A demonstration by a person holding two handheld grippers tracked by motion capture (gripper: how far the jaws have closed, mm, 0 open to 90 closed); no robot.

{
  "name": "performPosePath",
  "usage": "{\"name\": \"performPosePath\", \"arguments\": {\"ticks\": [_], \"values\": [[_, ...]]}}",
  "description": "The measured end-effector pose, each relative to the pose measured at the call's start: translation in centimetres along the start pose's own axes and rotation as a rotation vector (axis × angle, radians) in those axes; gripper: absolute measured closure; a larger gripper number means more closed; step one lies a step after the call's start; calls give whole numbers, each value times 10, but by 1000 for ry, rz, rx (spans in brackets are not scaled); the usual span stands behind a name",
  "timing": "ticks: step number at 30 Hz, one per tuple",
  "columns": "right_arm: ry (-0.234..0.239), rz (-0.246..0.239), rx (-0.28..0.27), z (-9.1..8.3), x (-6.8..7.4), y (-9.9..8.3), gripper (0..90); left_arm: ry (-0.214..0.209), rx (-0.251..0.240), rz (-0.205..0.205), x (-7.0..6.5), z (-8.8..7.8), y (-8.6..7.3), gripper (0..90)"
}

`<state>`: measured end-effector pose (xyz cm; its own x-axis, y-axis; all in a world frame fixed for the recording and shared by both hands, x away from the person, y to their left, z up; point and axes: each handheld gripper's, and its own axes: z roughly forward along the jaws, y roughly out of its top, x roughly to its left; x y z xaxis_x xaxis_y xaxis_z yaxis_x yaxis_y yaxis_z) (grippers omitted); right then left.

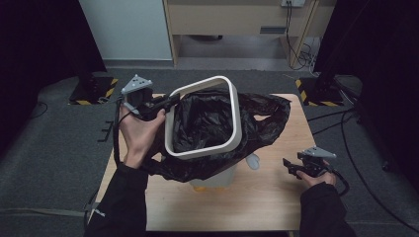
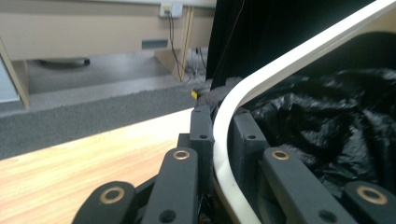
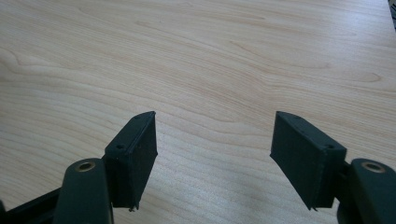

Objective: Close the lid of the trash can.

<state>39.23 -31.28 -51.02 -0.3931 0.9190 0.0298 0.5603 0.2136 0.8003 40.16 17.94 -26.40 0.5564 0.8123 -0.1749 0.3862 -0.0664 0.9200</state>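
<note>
A white rounded-square bin ring (image 1: 202,148) is held tilted above the wooden table (image 1: 267,197), with a black bin bag (image 1: 207,121) hanging through and around it. My left gripper (image 1: 170,101) is shut on the ring's left side. In the left gripper view its jaws (image 2: 219,121) clamp the white ring (image 2: 289,60), one inside and one outside, and the crumpled bag (image 2: 322,121) lies to the right. A pale bin body (image 1: 217,177) stands under the bag. My right gripper (image 1: 289,165) rests low at the table's right, open (image 3: 212,140), with bare wood between its jaws.
A small pale object (image 1: 253,160) lies next to the bin. Grey carpet surrounds the table. Black stands on hazard-striped bases (image 1: 94,91) (image 1: 321,91) flank the far corners. A wooden cabinet (image 1: 237,19) and cables are at the back.
</note>
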Motion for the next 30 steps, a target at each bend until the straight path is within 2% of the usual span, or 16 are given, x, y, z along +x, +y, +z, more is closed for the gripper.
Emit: {"name": "performPosePath", "arguments": {"ticks": [6, 7, 11, 12, 13, 15, 17, 18, 19, 20, 23, 26, 30], "values": [[4, -1, 0, 0, 0, 0, 318, -2, 47, 3, 0, 14, -1, 801], [6, 2, 0, -1, 0, 1, 321, -14, 61, -1, 0, 18, -2, 801], [6, 8, -8, -1, 0, 1, 325, -31, 54, 1, 3, 19, -3, 788], [6, 6, -12, -1, 0, 2, 325, -48, 37, 2, 4, 19, -4, 788], [8, 7, -21, -3, 0, 3, 327, -75, -4, 1, 7, 19, -6, 722], [12, 16, -39, -5, 0, 5, 327, -97, -45, 15, 10, 19, -10, 633], [16, 25, -63, -8, 0, 7, 327, -140, -83, 2, 13, 20, -14, 609], [16, 28, -79, -10, 0, 9, 327, -140, -83, 2, 13, 20, -14, 594], [16, 30, -93, -11, 0, 10, 327, -158, -121, 16, 15, 19, -17, 570], [17, 35, -108, -14, -1, 12, 327, -160, -133, 21, 16, 19, -18, 545], [18, 49, -159, -22, 0, 17, 326, -180, -177, 30, 18, 18, -20, 549], [24, 56, -237, -35, 1, 28, 339, -193, -205, 17, 20, 17, -23, 566], [49, 66, -345, -57, 7, 46, 413, -198, -213, 1, 19, 19, -25, 704]]}}
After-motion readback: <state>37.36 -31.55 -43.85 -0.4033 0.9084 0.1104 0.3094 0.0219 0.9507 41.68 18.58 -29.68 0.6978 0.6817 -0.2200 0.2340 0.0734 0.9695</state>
